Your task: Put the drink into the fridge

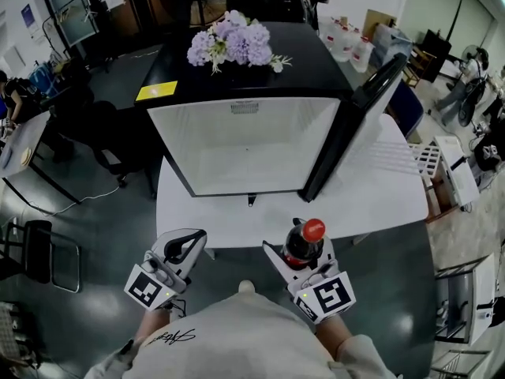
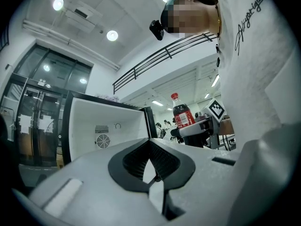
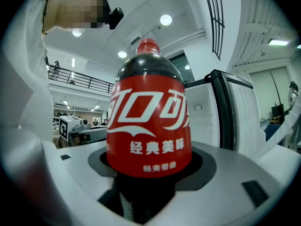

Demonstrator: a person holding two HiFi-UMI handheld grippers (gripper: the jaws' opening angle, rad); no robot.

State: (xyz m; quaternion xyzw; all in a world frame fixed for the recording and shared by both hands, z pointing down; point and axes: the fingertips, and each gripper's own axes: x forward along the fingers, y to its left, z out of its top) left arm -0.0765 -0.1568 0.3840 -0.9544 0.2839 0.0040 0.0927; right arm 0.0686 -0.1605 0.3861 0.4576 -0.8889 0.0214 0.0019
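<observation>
**Hazards Ahead of Loading the Drink**

Note the right gripper (image 1: 303, 255) clamped low on the cola bottle (image 1: 308, 235). Upright, at the near edge of the table (image 1: 229, 219), not yet inside the fridge (image 1: 245, 160). Note the left gripper (image 1: 188, 243) closed on nothing, held at the near left.

1. Tipping. Gripped below the label, with most of the bottle's height above the jaws; likely to pivot under a sudden swing. Move slowly and keep vertical.
2. Door strike. Watch the door (image 1: 351, 125), swung open at the right and close to the likely travel line. Steer left of it.
3. Cap strike. Check height on entry; possible contact with the upper frame of the opening. Lower before crossing the sill.
4. Cabinet jolt. Avoid bumping the frame: flowers (image 1: 235, 42) resting on top, liable to shift.
5. Early release. Open only once seated on the cabinet floor; otherwise a probable fall and roll-out toward the near edge.
</observation>
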